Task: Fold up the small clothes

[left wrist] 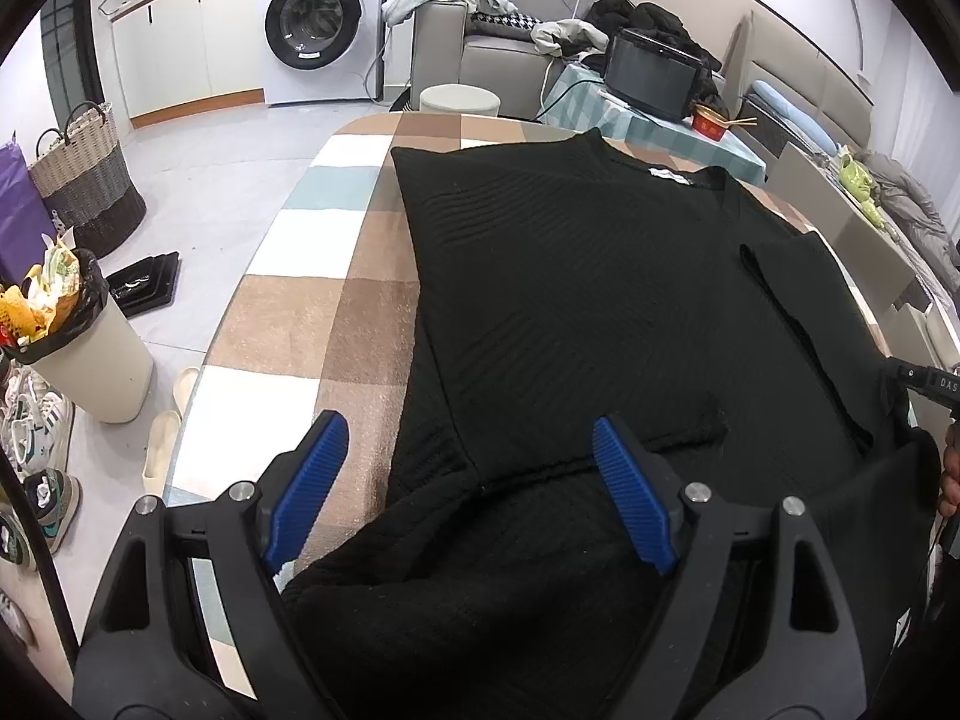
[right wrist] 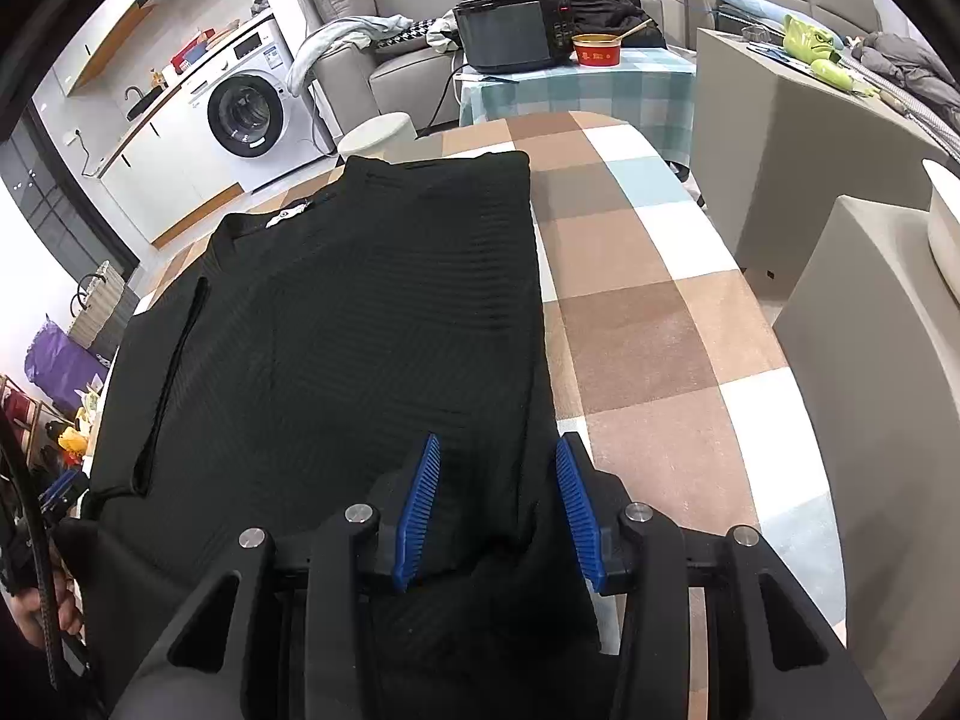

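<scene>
Black ribbed garment (left wrist: 570, 300) lies flat on the checked surface (left wrist: 312, 312), both sides folded inward, near hem bunched at the edge. Left tool (left wrist: 474, 480): jaws wide apart over the near left hem, pads clear of the fabric. Right tool (right wrist: 498, 504): jaws partly apart, straddling the garment's right folded edge; pads not pressing.

floor: pale tiles (left wrist: 240, 168) | washing machine (left wrist: 321, 24) by white cabinets (left wrist: 174, 48) | grey sofa (left wrist: 480, 48)
</scene>
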A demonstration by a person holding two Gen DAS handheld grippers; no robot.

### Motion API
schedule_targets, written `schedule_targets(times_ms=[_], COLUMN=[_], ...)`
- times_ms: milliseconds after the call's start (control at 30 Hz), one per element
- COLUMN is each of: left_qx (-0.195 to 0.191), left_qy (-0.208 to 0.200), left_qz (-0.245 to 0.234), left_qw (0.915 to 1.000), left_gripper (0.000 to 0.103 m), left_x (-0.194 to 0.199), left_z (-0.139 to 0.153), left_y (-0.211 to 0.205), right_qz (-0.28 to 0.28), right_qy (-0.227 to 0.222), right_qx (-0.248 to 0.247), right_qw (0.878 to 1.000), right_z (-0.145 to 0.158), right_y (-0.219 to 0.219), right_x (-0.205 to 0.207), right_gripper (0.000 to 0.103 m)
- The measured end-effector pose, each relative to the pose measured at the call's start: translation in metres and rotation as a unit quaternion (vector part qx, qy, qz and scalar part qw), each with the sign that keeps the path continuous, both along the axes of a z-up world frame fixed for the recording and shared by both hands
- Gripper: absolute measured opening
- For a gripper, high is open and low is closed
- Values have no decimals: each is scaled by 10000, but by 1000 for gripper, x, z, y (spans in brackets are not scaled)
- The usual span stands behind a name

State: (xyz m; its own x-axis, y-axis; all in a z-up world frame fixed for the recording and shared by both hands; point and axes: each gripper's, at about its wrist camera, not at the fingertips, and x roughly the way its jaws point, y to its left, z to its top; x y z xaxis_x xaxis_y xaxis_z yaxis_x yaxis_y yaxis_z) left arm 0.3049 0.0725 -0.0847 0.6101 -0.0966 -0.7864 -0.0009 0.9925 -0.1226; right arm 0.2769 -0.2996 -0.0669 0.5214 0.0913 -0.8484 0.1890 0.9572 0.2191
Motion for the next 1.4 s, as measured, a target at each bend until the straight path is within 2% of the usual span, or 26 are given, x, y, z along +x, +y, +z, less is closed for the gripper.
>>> schedule_targets(times_ms=[400,433,467,533,633,800,933,1233,1300,1333,1367,1400], left_qx=[-20,-30,-28,-16,-45,-40,-61,118,205,255,267,270], left_qy=[94,106,104,100,96,94,87,116,122,121,105,115], left_qz=[23,22,24,28,23,20,14,0,-65,-103,-142,-178], left_qw=[10000,9999,9999,9999,9999,9999,9999,9999,9997,9995,9995,9994], left_gripper=[82,82,82,82,82,82,82,82,82,77,71,59], left_x=[4,5,5,6,6,7,6,8,10,10,11,12], left_z=[-7,-9,-9,-10,-11,-13,-13,-18,-21,-21,-22,-23], left_y=[2,2,2,3,4,5,6,4,2,0,-1,-1], right_qz=[-15,-6,49,147,-76,3,42,-23,65,120,185,209], right_qy=[30,42,33,-77,-78,-72,-99,16,-12,-63,-130,-190], right_qx=[-21,-14,-5,-124,-105,-36,17,92,-36,-103,-156,-228], right_qw=[10000,10000,10000,9998,9999,10000,9999,10000,10000,9999,9996,9993], right_z=[-6,-7,-7,-4,0,2,3,-8,-8,-7,-5,-4], right_y=[1,2,4,9,3,3,3,2,8,10,13,14], right_x=[3,4,6,8,8,4,3,24,28,29,29,30], right_gripper=[41,38,27,12,13,18,27,27,21,11,9,9])
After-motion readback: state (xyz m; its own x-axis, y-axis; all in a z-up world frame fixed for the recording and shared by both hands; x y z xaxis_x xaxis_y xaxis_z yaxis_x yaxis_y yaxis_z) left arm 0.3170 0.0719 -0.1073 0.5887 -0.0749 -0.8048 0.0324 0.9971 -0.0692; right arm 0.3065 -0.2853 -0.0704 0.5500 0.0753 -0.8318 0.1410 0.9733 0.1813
